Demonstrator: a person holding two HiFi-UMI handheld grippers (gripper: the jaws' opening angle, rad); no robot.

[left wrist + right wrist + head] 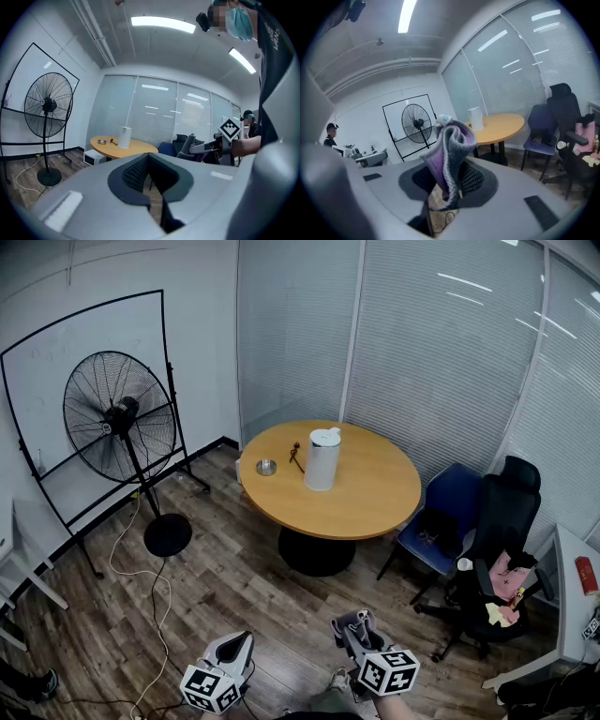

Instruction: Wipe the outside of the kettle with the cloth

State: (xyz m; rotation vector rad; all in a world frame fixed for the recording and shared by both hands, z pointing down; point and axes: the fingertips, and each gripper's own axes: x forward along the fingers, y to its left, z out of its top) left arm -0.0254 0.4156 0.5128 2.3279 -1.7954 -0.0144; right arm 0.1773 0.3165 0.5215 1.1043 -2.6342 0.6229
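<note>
A white kettle [322, 458] stands upright near the middle of the round wooden table [375, 493], far ahead of both grippers; it shows small in the left gripper view [124, 137] and the right gripper view [475, 118]. My right gripper [355, 632] is shut on a folded grey and purple cloth [450, 157], which sticks up between its jaws. My left gripper [231, 654] is shut with nothing in it. Both are held low at the near edge of the head view, above the wood floor.
A small metal dish [266, 467] and a dark small object [295, 456] lie on the table left of the kettle. A big standing fan [120, 418] with a trailing cable is at the left. A blue chair [442, 521] and a black office chair [497, 540] stand right of the table.
</note>
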